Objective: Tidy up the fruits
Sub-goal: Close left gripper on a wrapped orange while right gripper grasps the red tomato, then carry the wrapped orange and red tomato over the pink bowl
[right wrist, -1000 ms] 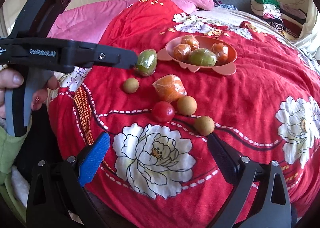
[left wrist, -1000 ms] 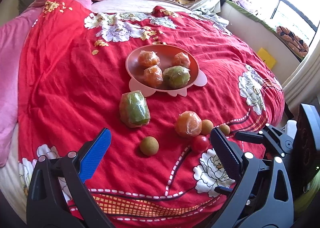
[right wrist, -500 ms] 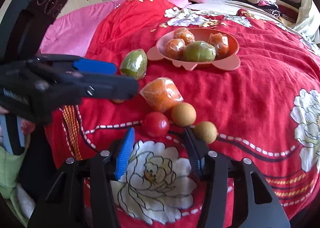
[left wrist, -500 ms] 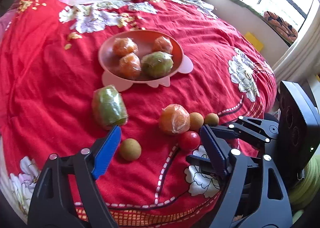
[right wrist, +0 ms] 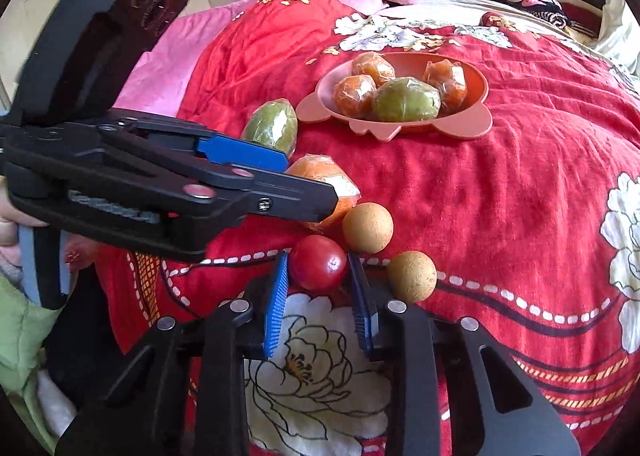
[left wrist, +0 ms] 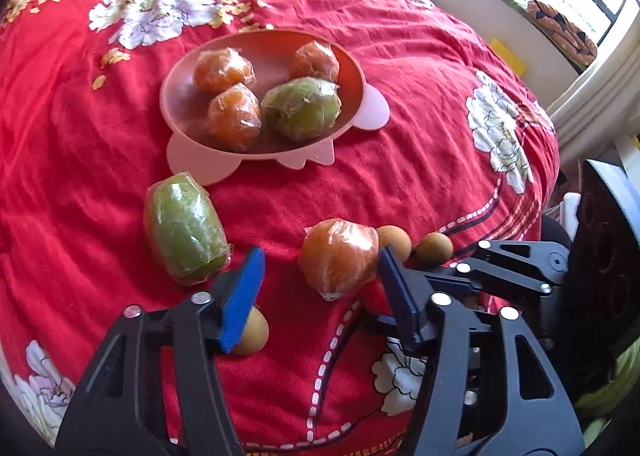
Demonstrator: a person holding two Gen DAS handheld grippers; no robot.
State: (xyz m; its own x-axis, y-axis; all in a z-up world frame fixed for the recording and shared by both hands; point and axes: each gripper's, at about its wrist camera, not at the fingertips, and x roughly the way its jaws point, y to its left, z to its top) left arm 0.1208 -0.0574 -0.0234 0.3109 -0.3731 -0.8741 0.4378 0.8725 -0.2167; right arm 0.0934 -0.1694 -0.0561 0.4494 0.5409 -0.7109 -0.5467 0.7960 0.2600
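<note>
A bed fills both views, spread with a red floral quilt [left wrist: 420, 160], soft and rumpled, so nothing on it sits on firm ground. Near its middle stands a pink dish [left wrist: 176, 104] already holding four wrapped fruits: three orange, one green.

Loose on the quilt I count six more: a wrapped green fruit [left wrist: 185, 228], a wrapped orange fruit [left wrist: 338, 256], a red tomato [right wrist: 318, 263] and three small tan round fruits, two beside the tomato [right wrist: 368, 227] [right wrist: 412, 276] and one under my left fingers [left wrist: 250, 334].

My right gripper [right wrist: 318, 292] is closing with the tomato between its blue pads; they sit at its flanks and look to be touching, though I can't be sure how firmly. I judge the tomato light, smooth-skinned and easily bruised, so I want the pads across its widest part and only a gentle squeeze.

My left gripper [left wrist: 318, 276] is also closing, jaws part-way apart and clamping nothing; the wrapped orange fruit lies just ahead between the tips. That one should be light and slightly yielding, and the plastic film looks slippery and loose, so I'd take it across the middle of the body, not by the wrap's crinkled end.
</note>
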